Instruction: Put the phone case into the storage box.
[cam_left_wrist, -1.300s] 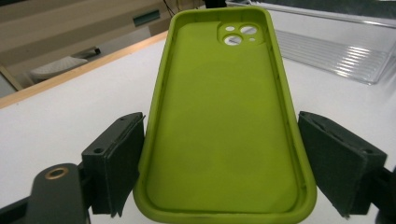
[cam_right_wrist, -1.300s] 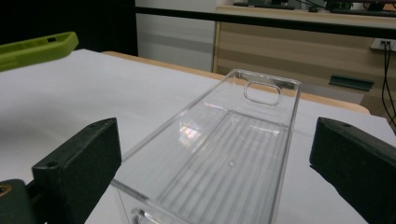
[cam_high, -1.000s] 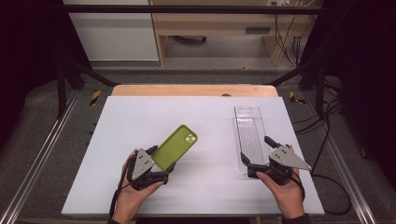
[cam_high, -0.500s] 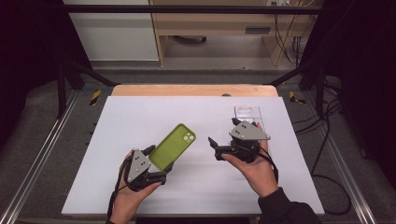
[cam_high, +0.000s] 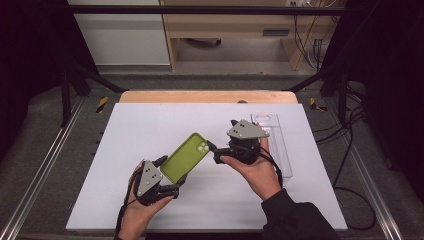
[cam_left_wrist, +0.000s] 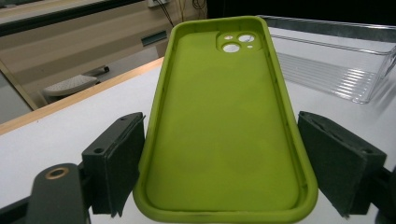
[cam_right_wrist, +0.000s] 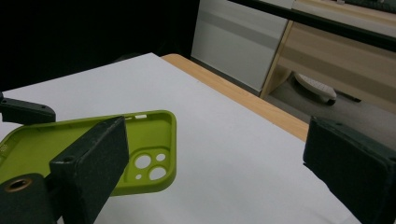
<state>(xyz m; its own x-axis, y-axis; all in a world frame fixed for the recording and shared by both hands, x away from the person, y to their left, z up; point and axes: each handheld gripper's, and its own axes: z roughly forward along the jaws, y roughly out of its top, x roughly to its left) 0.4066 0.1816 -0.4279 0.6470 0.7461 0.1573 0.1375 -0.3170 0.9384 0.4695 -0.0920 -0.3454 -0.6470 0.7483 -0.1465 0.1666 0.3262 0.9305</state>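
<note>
Left gripper (cam_high: 172, 176) clamps the near end of the green phone case (cam_high: 186, 156), open side up, held over the white table (cam_high: 150, 125). Right gripper (cam_high: 214, 152), jaws spread wide and empty, noses at the case's camera-hole end, possibly touching. Clear plastic tray (cam_high: 280, 145) lies just behind the right hand (cam_high: 255, 170).

Right hand-held gripper (cam_high: 216, 152) moved from the clear ribbed plastic tray (cam_high: 276, 142) leftward, jaws now wide beside the lime-green silicone phone case (cam_high: 186, 157).
</note>
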